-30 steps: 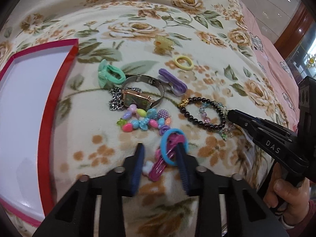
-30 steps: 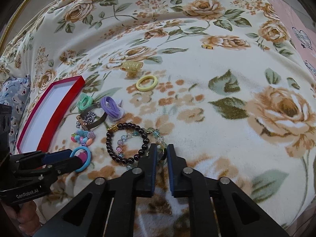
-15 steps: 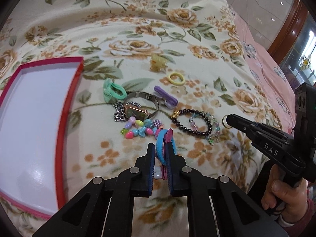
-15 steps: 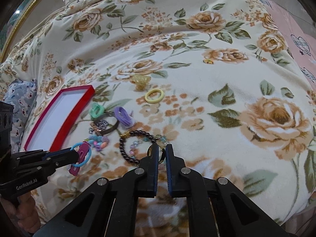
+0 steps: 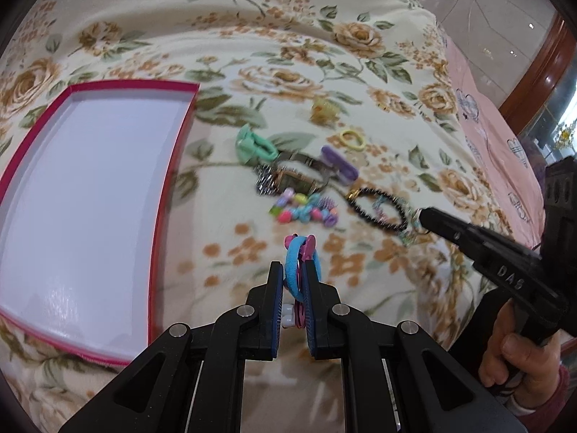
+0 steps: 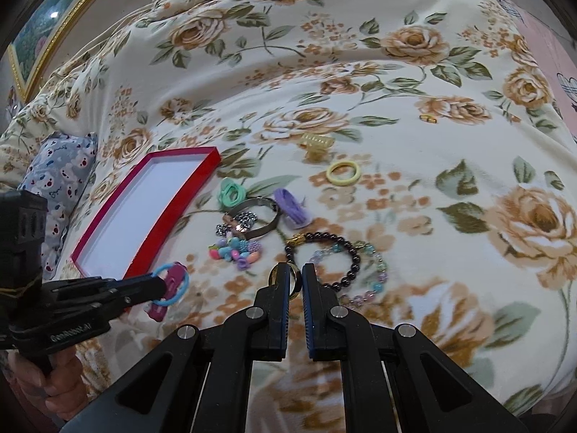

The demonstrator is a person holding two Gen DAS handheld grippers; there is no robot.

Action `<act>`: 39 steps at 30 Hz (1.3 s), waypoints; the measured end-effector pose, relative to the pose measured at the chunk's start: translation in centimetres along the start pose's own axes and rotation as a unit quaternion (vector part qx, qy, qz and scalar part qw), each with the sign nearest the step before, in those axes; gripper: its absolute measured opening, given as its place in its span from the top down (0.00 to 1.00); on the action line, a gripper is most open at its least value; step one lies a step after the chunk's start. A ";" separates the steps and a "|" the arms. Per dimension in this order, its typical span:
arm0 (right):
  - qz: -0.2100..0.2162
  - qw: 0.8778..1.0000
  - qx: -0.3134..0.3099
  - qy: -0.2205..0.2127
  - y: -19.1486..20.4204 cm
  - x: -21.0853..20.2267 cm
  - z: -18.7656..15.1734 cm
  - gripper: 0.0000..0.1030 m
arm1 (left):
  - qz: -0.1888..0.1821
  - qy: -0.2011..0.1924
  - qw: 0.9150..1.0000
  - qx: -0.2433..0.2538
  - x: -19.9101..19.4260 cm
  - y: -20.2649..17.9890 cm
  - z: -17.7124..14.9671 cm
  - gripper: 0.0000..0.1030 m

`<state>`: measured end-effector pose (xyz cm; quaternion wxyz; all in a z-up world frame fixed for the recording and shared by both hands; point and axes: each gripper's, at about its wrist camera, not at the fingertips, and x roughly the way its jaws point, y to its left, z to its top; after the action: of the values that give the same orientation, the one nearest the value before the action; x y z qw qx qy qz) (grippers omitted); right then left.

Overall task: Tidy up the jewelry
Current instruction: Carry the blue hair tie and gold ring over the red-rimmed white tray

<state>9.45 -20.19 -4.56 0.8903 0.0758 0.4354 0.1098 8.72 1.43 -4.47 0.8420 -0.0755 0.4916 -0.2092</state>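
My left gripper is shut on a blue hair ring with a pink clip and holds it above the bedspread, right of the red-rimmed white tray; it also shows in the right wrist view. My right gripper is shut on a gold ring, lifted just in front of the black bead bracelet. The rest of the jewelry pile lies between them: a watch, coloured beads, a green tie, a purple clip.
A yellow hair ring and a yellow claw clip lie further back. A small gold piece lies far right. A blue patterned pillow sits left of the tray. Pink bedding borders the right.
Both grippers have closed and lifted: the left took up the blue ring and pink clip and moved toward the tray, the right picked the gold ring off the bedspread.
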 end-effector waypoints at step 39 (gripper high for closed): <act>0.102 0.992 -0.065 0.023 9.7 4.5 2.9 0.94 | 0.072 -0.074 0.993 -0.056 -5.4 7.2 0.7 0.98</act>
<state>13.13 -9.77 -3.94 0.8674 0.0593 0.4372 0.2303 8.99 10.17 -2.22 0.8835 -0.1022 0.4427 -0.1136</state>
